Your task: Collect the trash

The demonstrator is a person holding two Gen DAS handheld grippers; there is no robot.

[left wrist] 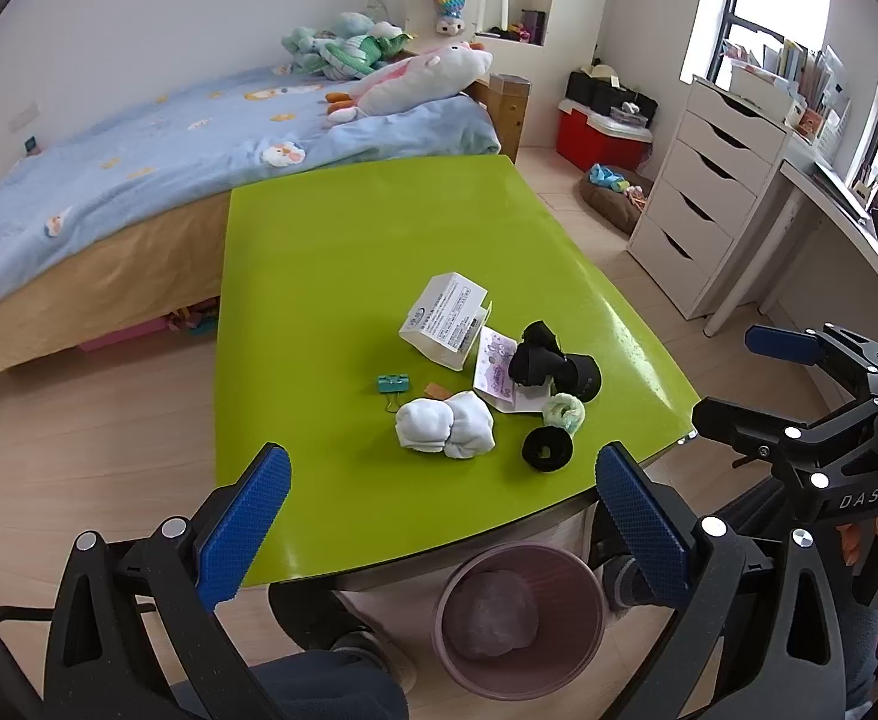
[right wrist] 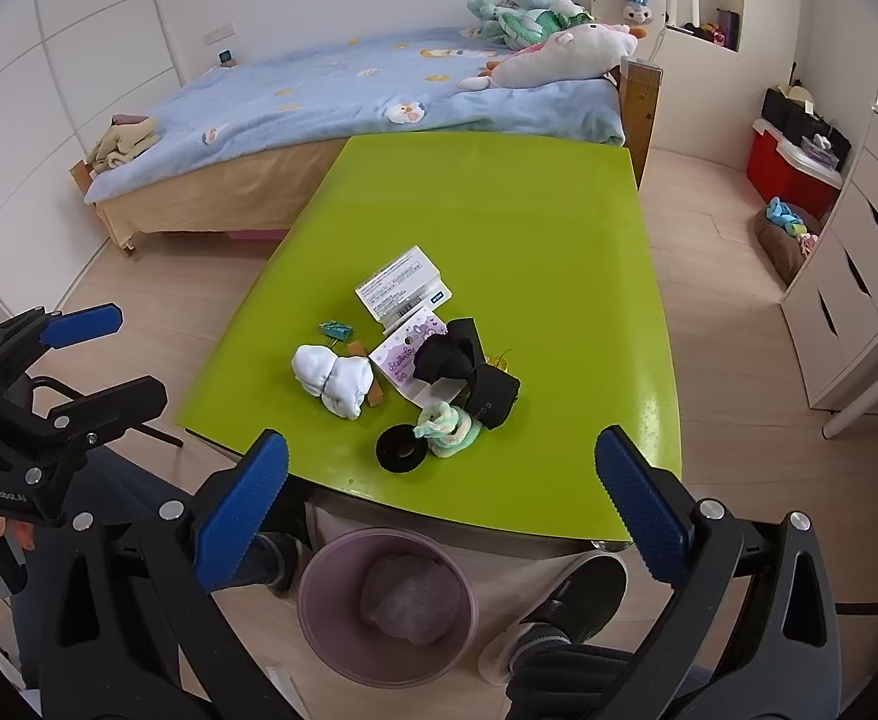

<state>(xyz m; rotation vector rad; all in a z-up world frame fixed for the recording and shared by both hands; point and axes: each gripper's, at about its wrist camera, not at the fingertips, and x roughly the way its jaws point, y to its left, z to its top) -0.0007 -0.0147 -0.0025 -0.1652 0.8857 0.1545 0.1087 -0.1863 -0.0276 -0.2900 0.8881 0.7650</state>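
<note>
A green table (left wrist: 343, 276) (right wrist: 499, 210) holds a small pile: a white cardboard box (left wrist: 445, 319) (right wrist: 402, 288), a purple printed card (left wrist: 495, 373) (right wrist: 406, 354), white socks (left wrist: 444, 425) (right wrist: 334, 378), black socks (left wrist: 550, 360) (right wrist: 469, 369), a pale green hair tie (left wrist: 564, 411) (right wrist: 445, 427), a black hair tie (left wrist: 547, 449) (right wrist: 402, 449), a teal binder clip (left wrist: 393, 385) (right wrist: 334, 330) and a small brown scrap (left wrist: 437, 391) (right wrist: 373, 396). A pink bin (left wrist: 520, 621) (right wrist: 388, 606) with a bag inside stands under the near edge. My left gripper (left wrist: 439, 516) (right wrist: 103, 354) and right gripper (right wrist: 442, 510) (left wrist: 733, 378) are open, empty, held above the near table edge.
A bed (left wrist: 139, 168) with a blue quilt and plush toys stands beyond the table. A white drawer unit (left wrist: 697, 192) and desk are at the right, with a red box (left wrist: 601, 132) and a brown pet bed (left wrist: 610, 195) on the floor. A person's shoe (right wrist: 565, 612) is beside the bin.
</note>
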